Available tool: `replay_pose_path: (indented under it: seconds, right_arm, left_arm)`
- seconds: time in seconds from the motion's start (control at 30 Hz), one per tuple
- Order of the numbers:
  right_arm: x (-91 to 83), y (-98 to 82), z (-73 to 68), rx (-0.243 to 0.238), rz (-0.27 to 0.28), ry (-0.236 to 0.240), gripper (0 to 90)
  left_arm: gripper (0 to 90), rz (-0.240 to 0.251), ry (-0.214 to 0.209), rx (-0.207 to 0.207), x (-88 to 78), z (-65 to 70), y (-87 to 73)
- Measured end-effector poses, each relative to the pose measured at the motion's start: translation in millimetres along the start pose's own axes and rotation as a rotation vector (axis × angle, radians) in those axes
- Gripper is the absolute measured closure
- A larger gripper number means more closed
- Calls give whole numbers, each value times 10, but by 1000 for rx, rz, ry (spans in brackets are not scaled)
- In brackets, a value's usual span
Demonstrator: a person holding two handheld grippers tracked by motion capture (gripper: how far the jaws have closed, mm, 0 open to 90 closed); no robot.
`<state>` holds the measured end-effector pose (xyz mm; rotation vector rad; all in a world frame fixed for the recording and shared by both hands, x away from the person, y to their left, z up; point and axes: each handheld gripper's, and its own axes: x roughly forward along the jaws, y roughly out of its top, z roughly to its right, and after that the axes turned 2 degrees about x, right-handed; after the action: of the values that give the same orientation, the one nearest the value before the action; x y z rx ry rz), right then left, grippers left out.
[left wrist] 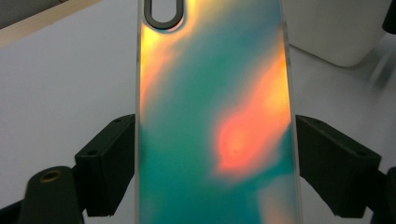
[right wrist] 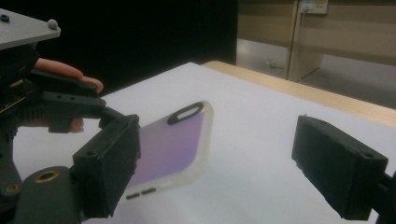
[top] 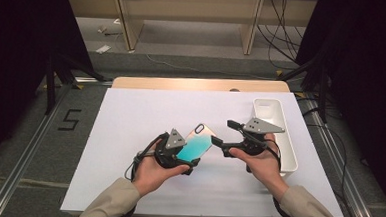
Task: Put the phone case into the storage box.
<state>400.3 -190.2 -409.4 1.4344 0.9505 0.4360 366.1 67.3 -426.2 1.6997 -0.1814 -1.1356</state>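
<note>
An iridescent teal and orange phone case hangs tilted above the white sheet, with my left gripper shut on its long edges. In the left gripper view both black jaws press on the sides of the case, whose camera cutout points away from me. My right gripper stands open just right of the case's far end. In the right gripper view the case looks purple and lies beside the left jaw, with the pads apart and not touching it. The left gripper and a fingertip sit at that view's upper left.
A white rectangular tray stands at the right edge of the white sheet, right behind my right hand. The wooden table edge runs along the back. Shelving and cables lie on the floor beyond.
</note>
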Motion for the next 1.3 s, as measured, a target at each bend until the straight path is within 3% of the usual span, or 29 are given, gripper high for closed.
replay_pose_path:
  seconds: [1.3]
  right_arm:
    - [261, -9, -43, 21, -52, 17, 184]
  left_arm:
    - [172, 7, -56, 38, 52, 202, 26]
